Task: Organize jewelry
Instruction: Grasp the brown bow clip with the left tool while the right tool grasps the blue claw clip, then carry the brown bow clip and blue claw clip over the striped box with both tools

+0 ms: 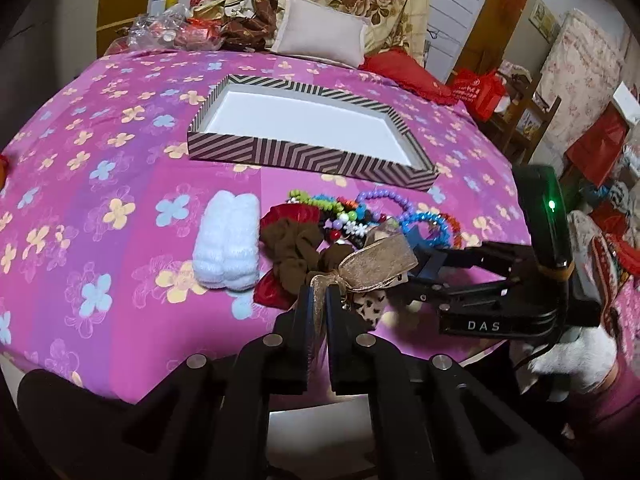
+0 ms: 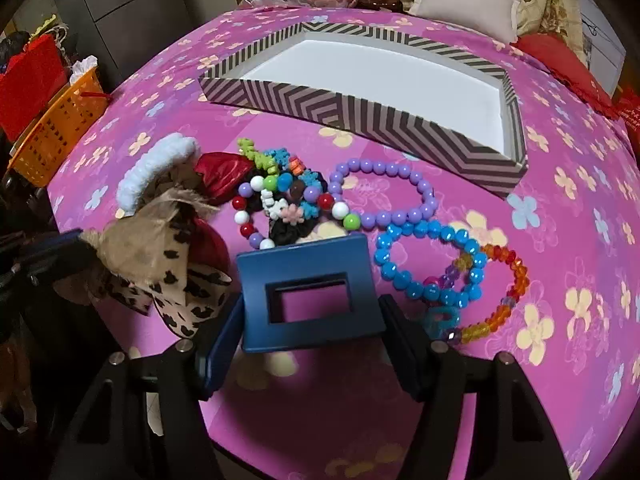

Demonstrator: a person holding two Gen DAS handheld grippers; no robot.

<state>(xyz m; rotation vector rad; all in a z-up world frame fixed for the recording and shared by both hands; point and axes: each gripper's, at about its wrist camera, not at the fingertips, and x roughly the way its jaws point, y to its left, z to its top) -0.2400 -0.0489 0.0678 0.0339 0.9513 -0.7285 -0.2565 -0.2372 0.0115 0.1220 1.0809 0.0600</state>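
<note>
Two grips: I hold one tool in each hand, both low over the pile on the pink flowered cover [image 1: 120, 184].
Left gripper [image 1: 319, 300]: clenched on the tail of the gold ribbon bow [image 1: 376, 268]; the ribbon runs up between my pads, and the leopard-print part hangs just beside them.
Right gripper [image 2: 308, 320]: jaws set either side of the blue hair claw [image 2: 308, 292]. The left pad looks to be on its edge; at the right pad I cannot tell touch from a sliver of gap, so I call it not yet gripped.
Claw's lie: flat on the cover, long side running across from pad to pad, window facing up.
Pile: purple bead bracelet [image 2: 384, 196], blue bead bracelet [image 2: 432, 264] and an orange one overlapping it, just beyond the claw.
Striped box [image 2: 360, 112]: open, white floor bare, straight ahead of both tools past the pile.
Nearer hand: by my judgement the right is closer to the box's near wall; the left must carry the bow over the pile.
White fuzzy band [image 1: 226, 248]: left of the pile, untouched.
</note>
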